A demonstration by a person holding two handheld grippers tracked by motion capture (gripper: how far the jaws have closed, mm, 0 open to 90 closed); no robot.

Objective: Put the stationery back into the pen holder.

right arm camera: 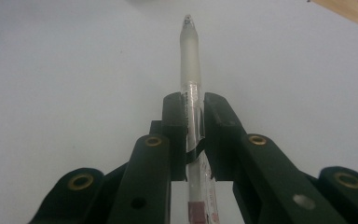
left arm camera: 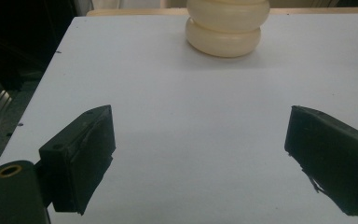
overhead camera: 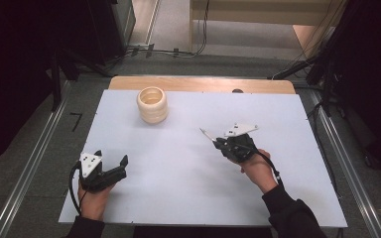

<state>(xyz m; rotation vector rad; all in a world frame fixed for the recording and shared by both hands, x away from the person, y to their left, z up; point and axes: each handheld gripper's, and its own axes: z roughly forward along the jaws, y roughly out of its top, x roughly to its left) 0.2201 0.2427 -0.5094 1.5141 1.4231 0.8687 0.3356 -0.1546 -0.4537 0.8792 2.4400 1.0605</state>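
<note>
Nearest the lens in the right gripper view, the right gripper point(right arm camera: 193, 112) has its two black jaws pressed onto a clear-barrelled pen point(right arm camera: 190, 56). The pen runs lengthwise between the pads, its frosted capped end projecting forward past the jaw tips over the white table surface point(right arm camera: 51, 70). A red mark shows on the barrel low between the jaw arms.

From the high view, the right gripper point(overhead camera: 217, 141) sits right of table centre, held by the person's right hand point(overhead camera: 256, 167). The pen point(overhead camera: 207, 134) points up and left from its tips. A grey three-cornered plate point(overhead camera: 240, 130) sits on top of this gripper.

Left gripper point(overhead camera: 113, 164) rests near the lower left corner of the table, in the person's left hand point(overhead camera: 95, 198). Its jaws are spread wide with nothing between them; the left gripper view confirms bare white surface between the two pads point(left arm camera: 86, 154).

A cream ribbed holder point(overhead camera: 153, 104), built like stacked rings and open at the top, stands upright near the far edge, left of centre. It is well apart from both grippers. In the left gripper view the holder point(left arm camera: 223, 30) lies straight ahead.

A strip of wooden tabletop point(overhead camera: 203, 84) shows beyond the white sheet's far edge.
</note>
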